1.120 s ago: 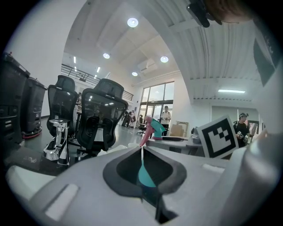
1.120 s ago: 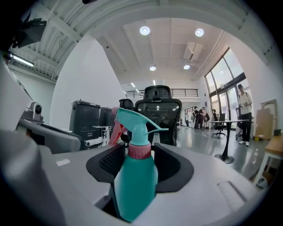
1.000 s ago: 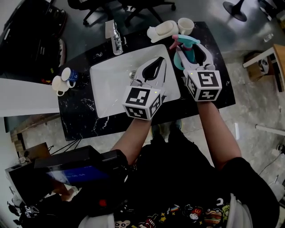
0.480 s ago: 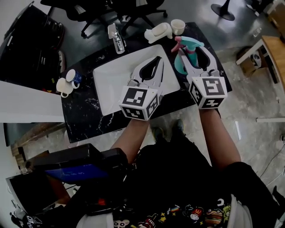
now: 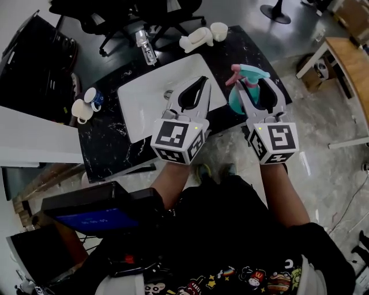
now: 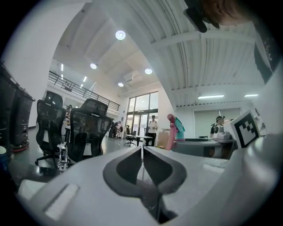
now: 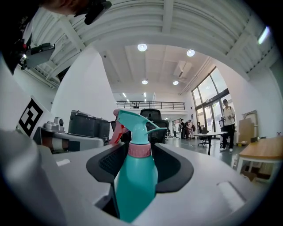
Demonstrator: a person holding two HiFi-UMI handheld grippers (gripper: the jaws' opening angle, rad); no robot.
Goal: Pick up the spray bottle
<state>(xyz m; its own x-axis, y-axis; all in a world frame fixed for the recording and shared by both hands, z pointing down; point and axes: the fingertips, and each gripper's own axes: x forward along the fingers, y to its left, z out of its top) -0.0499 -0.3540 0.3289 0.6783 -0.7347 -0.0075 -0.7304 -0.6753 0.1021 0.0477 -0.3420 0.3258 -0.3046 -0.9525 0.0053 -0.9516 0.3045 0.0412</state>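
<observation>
My right gripper [image 5: 254, 81] is shut on the teal spray bottle [image 5: 238, 99], which has a pink collar and a pink trigger. It holds the bottle upright in the air, above the right front corner of the black marble table [image 5: 108, 144]. In the right gripper view the bottle [image 7: 134, 177] fills the gap between the jaws, gripped round its shoulder below the collar. My left gripper [image 5: 203, 80] hovers shut and empty over the white tray [image 5: 141, 101]. In the left gripper view its jaws [image 6: 142, 148] meet, and the bottle's head [image 6: 174, 129] shows to the right.
On the table stand a clear bottle [image 5: 145, 45] at the back, a white pitcher [image 5: 194, 40] and cup [image 5: 219, 30] at the back right, and white and blue cups [image 5: 84, 105] at the left. Office chairs [image 5: 127, 11] stand behind. A wooden table [image 5: 343, 62] is at the right.
Both grippers have risen and drawn back toward me. The spray bottle has gone up with the right gripper, from over the table's back right to above its front right corner.
</observation>
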